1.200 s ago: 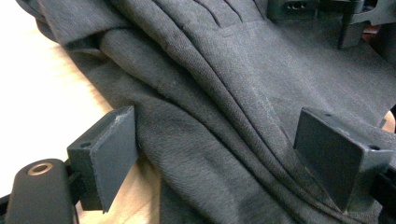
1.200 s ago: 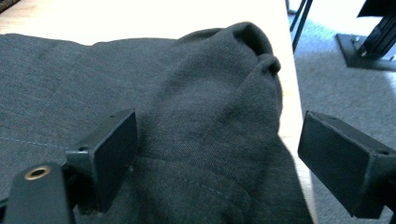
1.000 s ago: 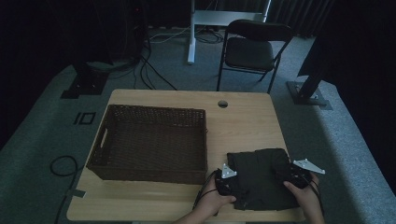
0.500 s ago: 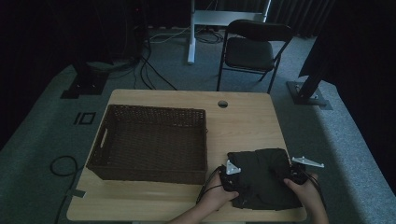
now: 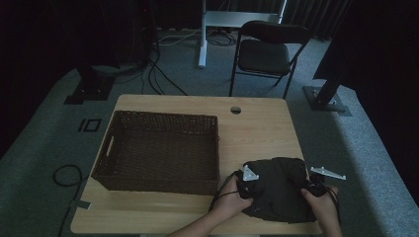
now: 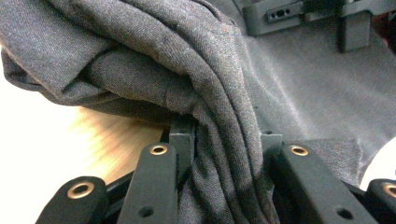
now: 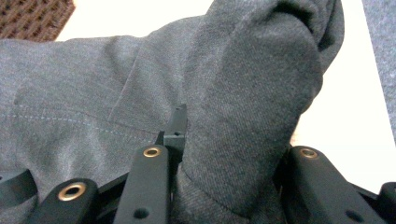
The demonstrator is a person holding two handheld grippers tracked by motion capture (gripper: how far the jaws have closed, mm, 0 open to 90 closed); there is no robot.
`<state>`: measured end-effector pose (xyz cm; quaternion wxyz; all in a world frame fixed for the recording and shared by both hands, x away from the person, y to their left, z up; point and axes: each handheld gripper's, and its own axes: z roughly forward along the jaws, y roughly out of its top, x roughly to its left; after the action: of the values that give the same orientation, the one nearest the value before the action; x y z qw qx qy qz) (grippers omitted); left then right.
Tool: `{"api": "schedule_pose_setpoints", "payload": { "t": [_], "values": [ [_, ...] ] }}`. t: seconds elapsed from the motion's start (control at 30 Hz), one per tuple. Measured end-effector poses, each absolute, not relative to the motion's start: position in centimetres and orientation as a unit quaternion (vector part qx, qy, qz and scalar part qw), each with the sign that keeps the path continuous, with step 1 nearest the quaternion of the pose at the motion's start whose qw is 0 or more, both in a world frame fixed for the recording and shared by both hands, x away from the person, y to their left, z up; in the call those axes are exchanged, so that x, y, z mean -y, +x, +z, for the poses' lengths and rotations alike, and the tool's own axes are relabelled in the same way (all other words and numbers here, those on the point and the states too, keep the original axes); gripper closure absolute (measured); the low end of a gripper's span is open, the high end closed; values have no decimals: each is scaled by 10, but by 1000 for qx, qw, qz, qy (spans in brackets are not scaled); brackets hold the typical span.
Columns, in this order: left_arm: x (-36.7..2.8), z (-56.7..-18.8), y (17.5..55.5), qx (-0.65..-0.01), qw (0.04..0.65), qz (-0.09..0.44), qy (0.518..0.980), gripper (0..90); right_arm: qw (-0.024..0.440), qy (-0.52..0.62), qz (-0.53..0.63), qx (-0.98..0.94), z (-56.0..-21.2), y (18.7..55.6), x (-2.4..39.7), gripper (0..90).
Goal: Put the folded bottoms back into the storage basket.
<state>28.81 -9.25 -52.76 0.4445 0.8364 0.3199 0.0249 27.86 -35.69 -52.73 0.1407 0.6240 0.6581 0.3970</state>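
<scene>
Garment (image 5: 279, 190) on table (image 5: 257, 128), right of basket (image 5: 158, 150)

A dim recording studio or lab: black curtains (image 5: 380, 59) hang around a grey carpeted floor (image 5: 44, 133), cables (image 5: 163, 74) trail at eleven o'clock, a folding chair (image 5: 267, 54) stands at one o'clock beyond the lone wooden tabletop (image 5: 257, 128).

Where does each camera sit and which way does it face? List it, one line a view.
High view: fixed above the person's side, facing forward and down on the table, basket and cloth; forearms and both hands enter from the bottom.
Left gripper view: rides the left gripper, looking along its jaws, shut on the cloth.
Right gripper view: rides the right gripper, jaws shut on the cloth.
Shared: all three show the cloth; the left gripper view also catches the right gripper.
</scene>
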Motion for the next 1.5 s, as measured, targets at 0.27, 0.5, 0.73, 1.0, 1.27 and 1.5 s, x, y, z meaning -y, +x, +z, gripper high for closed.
{"api": "schedule_pose_setpoints", "payload": {
  "t": [0.27, 0.5, 0.73, 1.0, 1.27, 1.5],
  "values": [
    [91, -509, 290, -323, 463, 17, 825, 706, 157, 616, 417, -650, -503, 274, 357, 653],
    [86, -489, 294, -311, 468, 24, 827, 704, 154, 617, 437, -636, -484, 274, 356, 652],
    [76, -462, 301, -301, 471, 35, 829, 703, 158, 608, 460, -628, -463, 276, 349, 652],
    [64, -438, 304, -288, 483, 53, 825, 702, 162, 593, 478, -628, -438, 283, 341, 651],
    [45, -411, 315, -290, 493, 57, 818, 702, 169, 579, 495, -625, -411, 292, 326, 651],
    [28, -394, 323, -290, 492, 70, 818, 702, 163, 571, 507, -625, -396, 305, 311, 651]
  ]
}}
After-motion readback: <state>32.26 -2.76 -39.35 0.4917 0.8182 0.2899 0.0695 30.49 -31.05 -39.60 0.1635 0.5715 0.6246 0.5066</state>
